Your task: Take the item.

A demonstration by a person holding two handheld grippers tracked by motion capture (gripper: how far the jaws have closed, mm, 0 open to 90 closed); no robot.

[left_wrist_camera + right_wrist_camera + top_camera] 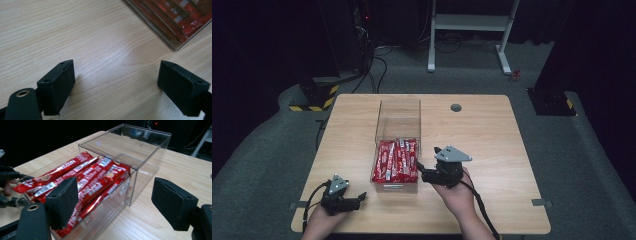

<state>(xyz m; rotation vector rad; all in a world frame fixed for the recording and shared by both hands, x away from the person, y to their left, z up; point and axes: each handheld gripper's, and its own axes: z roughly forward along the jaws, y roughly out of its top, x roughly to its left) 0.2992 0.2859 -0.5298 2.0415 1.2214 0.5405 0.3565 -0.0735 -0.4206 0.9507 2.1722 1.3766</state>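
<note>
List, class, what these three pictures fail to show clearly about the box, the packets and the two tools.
- Packets: count unclear; they overlap in the right gripper view and are too small in the high view.
- Packet print: blurred in the right gripper view, cut off by the frame edge in the left gripper view.
- Box: its near end is hidden behind the right tool.
- Left tool: jaw tips too small and dark in the high view.
</note>
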